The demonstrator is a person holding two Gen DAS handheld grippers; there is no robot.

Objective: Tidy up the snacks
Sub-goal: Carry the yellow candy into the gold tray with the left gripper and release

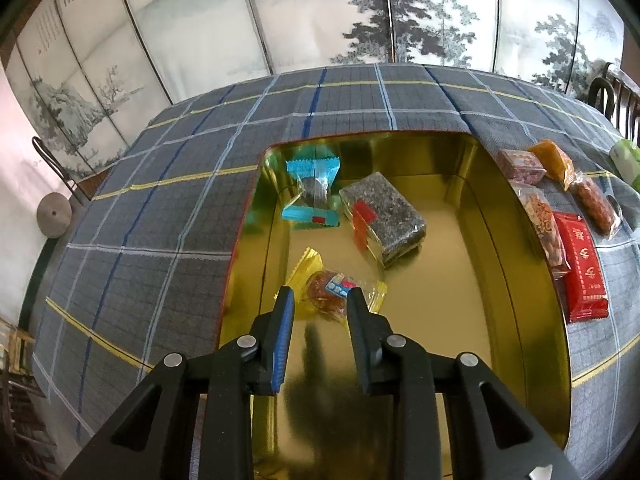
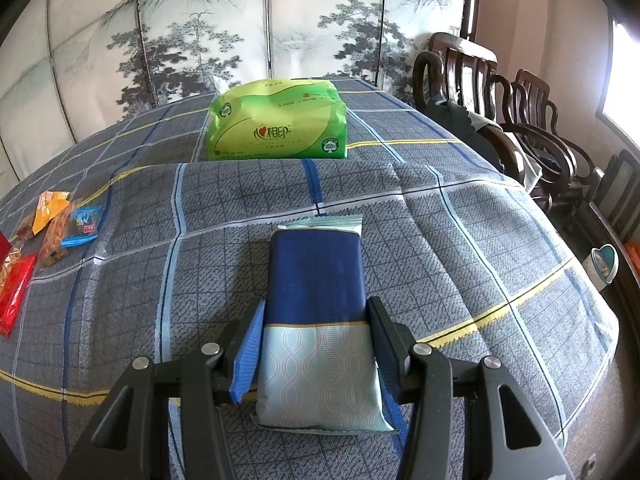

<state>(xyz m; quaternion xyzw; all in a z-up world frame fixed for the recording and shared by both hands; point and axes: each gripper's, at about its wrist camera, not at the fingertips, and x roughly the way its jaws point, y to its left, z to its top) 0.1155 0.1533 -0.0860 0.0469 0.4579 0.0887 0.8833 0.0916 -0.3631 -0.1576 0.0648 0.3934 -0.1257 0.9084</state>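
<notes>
Clamped between my right gripper's [image 2: 318, 304] pads sits a navy-and-pale-blue snack packet [image 2: 316, 312], held above the plaid tablecloth [image 2: 460, 240]; beyond it lies a green tissue pack [image 2: 276, 120]. My left gripper [image 1: 320, 296] hangs over the gold tin [image 1: 460, 280], jaws slightly parted and holding nothing, a yellow-wrapped cake [image 1: 334, 288] lying just past the tips. Farther in rest a dark sesame block [image 1: 384, 216] and a blue-ended sweet [image 1: 314, 196]. More packets, one red [image 1: 582, 268], line the cloth outside the tin's right wall.
</notes>
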